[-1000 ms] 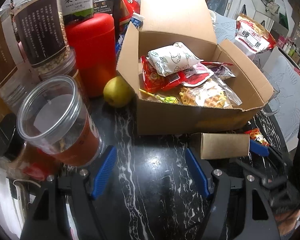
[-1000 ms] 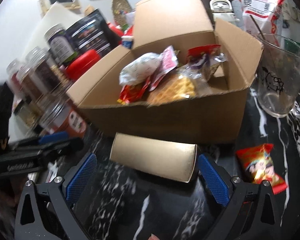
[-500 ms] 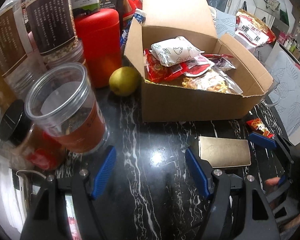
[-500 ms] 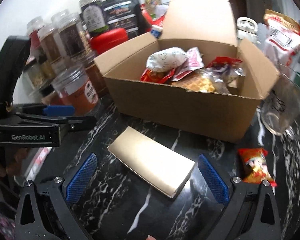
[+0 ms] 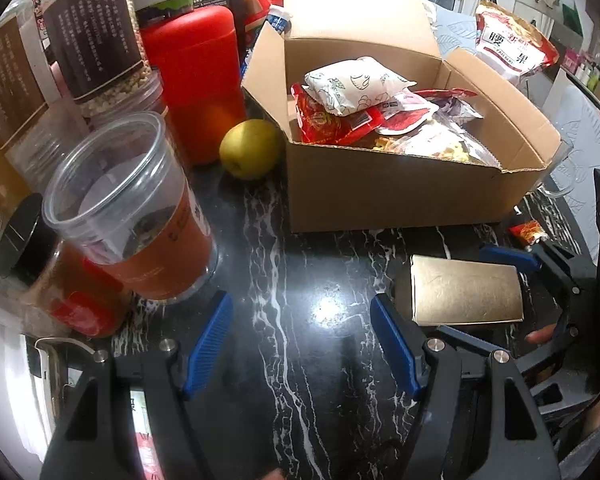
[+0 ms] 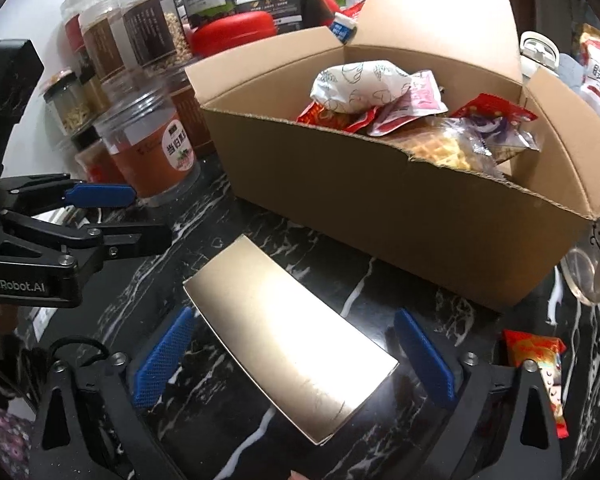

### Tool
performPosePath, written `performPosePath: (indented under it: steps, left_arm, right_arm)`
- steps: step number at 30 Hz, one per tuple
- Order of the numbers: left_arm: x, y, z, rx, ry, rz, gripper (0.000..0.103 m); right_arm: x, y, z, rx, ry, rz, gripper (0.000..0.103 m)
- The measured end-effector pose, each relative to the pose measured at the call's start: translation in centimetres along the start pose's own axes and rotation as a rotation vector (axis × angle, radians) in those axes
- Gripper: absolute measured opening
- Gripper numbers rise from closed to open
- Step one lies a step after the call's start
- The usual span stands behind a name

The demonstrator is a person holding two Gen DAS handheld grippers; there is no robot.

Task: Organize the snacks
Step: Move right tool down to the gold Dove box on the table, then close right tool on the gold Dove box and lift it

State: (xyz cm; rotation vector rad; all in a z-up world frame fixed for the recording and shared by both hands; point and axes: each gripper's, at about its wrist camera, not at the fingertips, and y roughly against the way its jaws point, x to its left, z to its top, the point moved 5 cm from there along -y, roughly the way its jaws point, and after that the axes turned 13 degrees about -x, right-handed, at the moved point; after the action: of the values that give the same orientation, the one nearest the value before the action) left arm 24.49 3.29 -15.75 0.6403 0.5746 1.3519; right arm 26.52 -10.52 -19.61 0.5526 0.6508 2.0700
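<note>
A gold flat box (image 6: 290, 354) lies on the black marble counter (image 5: 300, 280) in front of an open cardboard box (image 6: 380, 208) holding several snack packets (image 6: 360, 84). My right gripper (image 6: 292, 364) is open, its blue fingers on either side of the gold box, apart from it. The gold box (image 5: 466, 296) also shows in the left wrist view, with the cardboard box (image 5: 400, 192) behind it. My left gripper (image 5: 300, 348) is open and empty over bare counter to the left of the gold box. A small red snack packet (image 6: 540, 372) lies at the right.
Jars and a clear tub with red contents (image 5: 140, 216) crowd the left. A red canister (image 5: 196, 76) and a yellow-green fruit (image 5: 250, 154) stand beside the cardboard box. A glass mug (image 6: 596, 264) and a red-white snack bag (image 5: 512, 48) are at the right.
The gold box went from held up near the cardboard box to lying flat on the counter. My right gripper let it go and both grippers drew back.
</note>
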Motion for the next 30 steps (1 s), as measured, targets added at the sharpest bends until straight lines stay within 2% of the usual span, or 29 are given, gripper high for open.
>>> performPosePath:
  steps: [2,3,4,5,12,16,24,30]
  left_arm:
    - [0.0,-0.1,0.0,-0.002,-0.003,0.015,0.071]
    - [0.0,-0.1,0.0,-0.001,-0.001,0.019,0.071]
    - [0.0,-0.2,0.1,0.004,0.004,0.017,0.071]
    - [-0.1,-0.2,0.0,0.007,0.007,0.009,0.071]
    - [-1.8,0.0,-0.1,0.009,-0.022,-0.016,0.071]
    - [-3.7,0.1,-0.2,0.016,-0.041,-0.042,0.071]
    - [-9.3,-0.2,-0.2,0.021,-0.103,-0.107,0.071]
    - [-14.4,-0.2,-0.5,0.042,-0.149,-0.183,0.071]
  right_arm:
    - [0.1,-0.3,-0.4,0.024,0.001,0.008,0.074]
    - [0.2,-0.4,-0.7,0.031,0.005,0.004,0.069]
    - [0.2,-0.3,-0.7,0.020,0.020,-0.010,0.055]
    - [0.3,-0.2,-0.8,0.020,0.030,-0.025,0.046]
    - [-1.1,1.9,-1.8,0.005,-0.042,-0.076,0.043]
    - [-1.7,4.4,-2.0,-0.045,-0.102,-0.084,0.043]
    - [-3.5,10.6,-3.1,-0.137,-0.181,-0.147,0.043]
    - [-5.9,13.9,-5.1,-0.150,-0.244,-0.233,0.043]
